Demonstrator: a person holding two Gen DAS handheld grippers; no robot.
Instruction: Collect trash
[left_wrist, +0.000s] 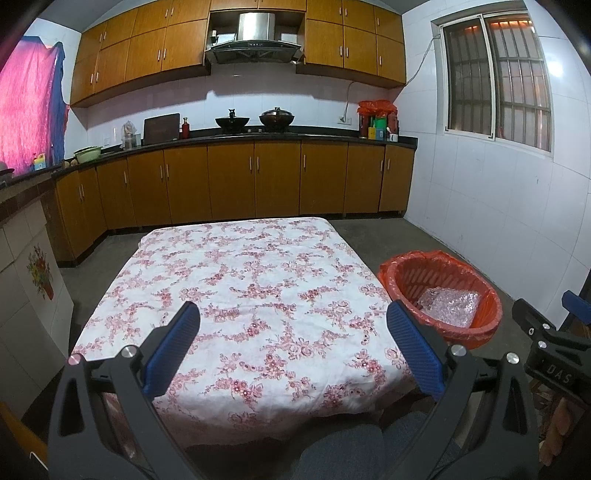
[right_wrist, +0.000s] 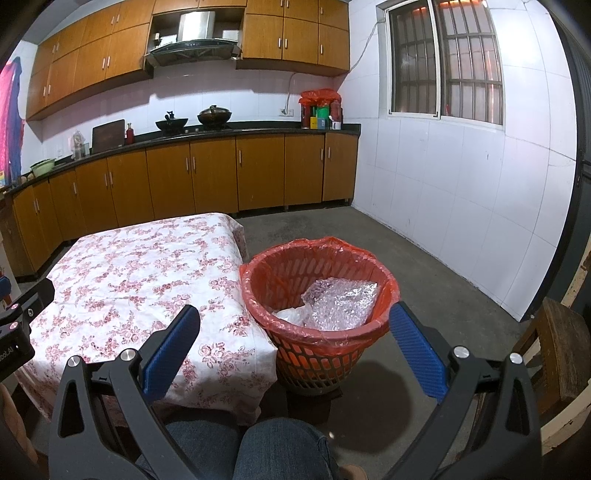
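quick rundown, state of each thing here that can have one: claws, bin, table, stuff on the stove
left claw: open, holding nothing
right claw: open, holding nothing
trash basket: upright on the floor beside the table, lined with a red bag
bubble wrap: lying inside the basket
table: covered by a floral cloth, no trash on it
right wok: lid on
base cabinets: doors closed

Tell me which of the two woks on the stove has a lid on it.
The right-hand wok, nearer the window: a domed lid with a knob covers it. The left wok is uncovered, with a dark utensil sticking up from it.
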